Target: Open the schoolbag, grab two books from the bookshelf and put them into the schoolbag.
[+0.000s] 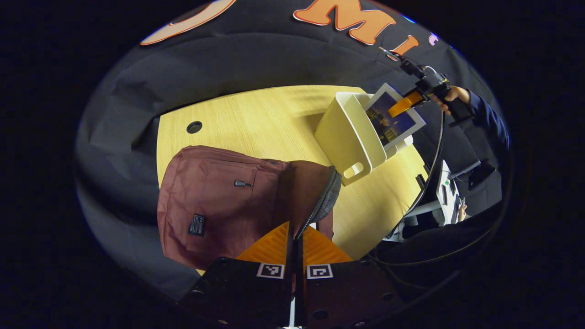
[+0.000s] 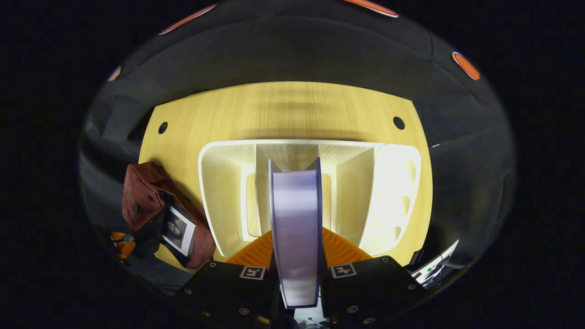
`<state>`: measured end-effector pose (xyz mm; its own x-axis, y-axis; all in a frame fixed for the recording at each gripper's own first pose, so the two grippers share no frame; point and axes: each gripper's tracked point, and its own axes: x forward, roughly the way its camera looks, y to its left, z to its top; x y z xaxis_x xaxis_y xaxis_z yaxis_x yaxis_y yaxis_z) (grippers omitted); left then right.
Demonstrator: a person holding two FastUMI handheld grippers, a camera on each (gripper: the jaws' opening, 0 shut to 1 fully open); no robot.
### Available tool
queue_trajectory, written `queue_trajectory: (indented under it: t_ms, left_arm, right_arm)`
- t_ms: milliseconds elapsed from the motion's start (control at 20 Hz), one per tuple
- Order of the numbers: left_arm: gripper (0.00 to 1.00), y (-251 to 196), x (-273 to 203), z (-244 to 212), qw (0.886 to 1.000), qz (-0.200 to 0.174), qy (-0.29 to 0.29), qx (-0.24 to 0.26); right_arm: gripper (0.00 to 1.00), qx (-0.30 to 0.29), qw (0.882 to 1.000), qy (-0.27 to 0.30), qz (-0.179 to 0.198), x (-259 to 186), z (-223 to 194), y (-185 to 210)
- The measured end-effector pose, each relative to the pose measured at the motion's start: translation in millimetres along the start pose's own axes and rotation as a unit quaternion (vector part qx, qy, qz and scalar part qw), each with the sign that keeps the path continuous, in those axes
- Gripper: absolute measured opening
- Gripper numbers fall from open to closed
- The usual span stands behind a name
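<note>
Left hand-held gripper (image 1: 296,238) pressed together on the zipper edge of the open schoolbag (image 1: 219,201), lying flat on the worktop (image 1: 260,123). Right hand-held gripper (image 2: 297,237) pinching one book (image 2: 296,228) edge-on, raised above the bookshelf (image 2: 219,192). From the left gripper view: same book (image 1: 395,119) tilted over the cream bookshelf (image 1: 347,137), held by the far gripper in a person's hand (image 1: 452,95), dark sleeve behind. From the right gripper view: a second book (image 2: 178,229) sticking out of the schoolbag (image 2: 144,192) mouth. Two books counted, one bag, one shelf with several compartments. Pale wood worktop with round cable holes (image 1: 194,127), black cloth all around.
</note>
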<state>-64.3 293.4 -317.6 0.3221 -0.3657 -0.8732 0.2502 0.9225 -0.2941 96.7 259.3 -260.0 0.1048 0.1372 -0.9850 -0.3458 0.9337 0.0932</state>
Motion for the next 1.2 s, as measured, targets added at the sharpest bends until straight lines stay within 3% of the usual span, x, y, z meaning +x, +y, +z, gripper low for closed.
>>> queue_trajectory:
  t_ms: [350, 500, 600, 950, 1100, 1200]
  left_arm:
    - [0.04, 11.5, -17.3, 1.0, 1.0, 0.013, -0.011, 0.011]
    - [0.04, 11.8, -23.8, 5.4, 0.999, 0.018, -0.015, 0.022]
    - [0.04, 4.5, -26.0, 11.5, 1.0, 0.0, -0.022, 0.02]
    - [0.04, 4.5, -34.6, 20.4, 0.999, 0.001, -0.028, 0.035]
    - [0.04, 1.6, -40.8, 27.6, 0.999, -0.003, -0.036, 0.036]
    - [0.04, 2.0, -44.6, 29.9, 0.999, -0.001, -0.038, 0.036]
  right_arm:
    - [0.36, -0.001, 0.997, -0.072, 0.032, -93.8, -12.1, 3.3]
    - [0.36, 0.026, 0.992, -0.098, 0.078, -128.1, -23.0, 11.4]
    - [0.36, 0.047, 0.986, -0.11, 0.119, -144.6, -35.1, 18.2]
    - [0.35, 0.093, 0.969, -0.129, 0.188, -157.7, -68.0, 37.8]
    - [0.35, 0.123, 0.951, -0.124, 0.254, -154.3, -80.5, 67.3]
    - [0.35, 0.127, 0.946, -0.117, 0.275, -143.7, -89.5, 84.0]
